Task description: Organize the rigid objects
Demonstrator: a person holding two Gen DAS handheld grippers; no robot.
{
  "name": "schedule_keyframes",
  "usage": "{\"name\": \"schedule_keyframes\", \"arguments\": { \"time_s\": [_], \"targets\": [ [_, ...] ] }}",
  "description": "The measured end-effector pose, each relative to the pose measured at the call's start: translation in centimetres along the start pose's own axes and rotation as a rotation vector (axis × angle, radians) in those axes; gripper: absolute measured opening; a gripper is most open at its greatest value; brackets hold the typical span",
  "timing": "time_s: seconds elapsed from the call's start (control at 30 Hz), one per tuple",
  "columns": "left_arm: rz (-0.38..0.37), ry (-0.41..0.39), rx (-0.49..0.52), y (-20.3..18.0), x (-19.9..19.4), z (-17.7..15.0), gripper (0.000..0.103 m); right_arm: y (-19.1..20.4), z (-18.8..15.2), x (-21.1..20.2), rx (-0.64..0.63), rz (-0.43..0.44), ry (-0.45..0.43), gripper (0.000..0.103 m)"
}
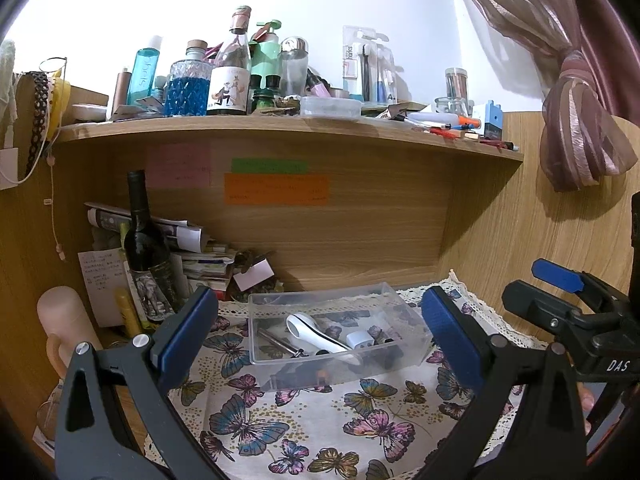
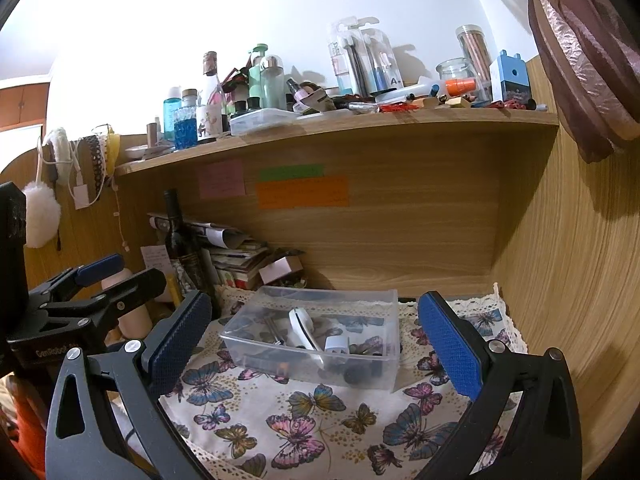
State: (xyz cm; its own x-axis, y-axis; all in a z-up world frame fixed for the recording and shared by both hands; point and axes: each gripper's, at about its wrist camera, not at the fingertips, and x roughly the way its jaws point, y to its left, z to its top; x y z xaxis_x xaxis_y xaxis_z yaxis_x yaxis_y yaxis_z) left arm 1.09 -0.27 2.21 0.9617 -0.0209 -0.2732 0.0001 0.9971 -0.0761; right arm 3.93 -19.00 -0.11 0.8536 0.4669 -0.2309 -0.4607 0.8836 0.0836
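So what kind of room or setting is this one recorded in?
Most likely a bedroom desk or vanity nook at home. A wooden shelf is crowded with toiletry bottles, a butterfly-print cloth with lace edging covers the desk, and a tied-back curtain hangs at the right.

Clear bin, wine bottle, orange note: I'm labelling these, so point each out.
Clear bin [image 1: 404,350]: left wrist view, front right wall.
Wine bottle [image 1: 145,240]: left wrist view, dark shoulder.
Orange note [image 2: 302,192]: right wrist view, centre of the paper.
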Motion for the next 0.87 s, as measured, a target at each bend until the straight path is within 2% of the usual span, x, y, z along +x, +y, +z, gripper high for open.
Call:
{"name": "schedule_keyframes", "arguments": {
  "time_s": [0.2, 0.87],
  "targets": [
    [-0.019, 0.003, -0.003, 0.10, 0.14, -0.06, 0.103, 0.23, -0.04, -0.04, -0.001, 0.000, -0.002, 0.103],
    [-0.011, -0.011, -0.007, 0.12, 0.07, -0.09, 0.103, 0.56, -0.07, 0.25, -0.001, 0.000, 0.006, 0.103]
  ]
}}
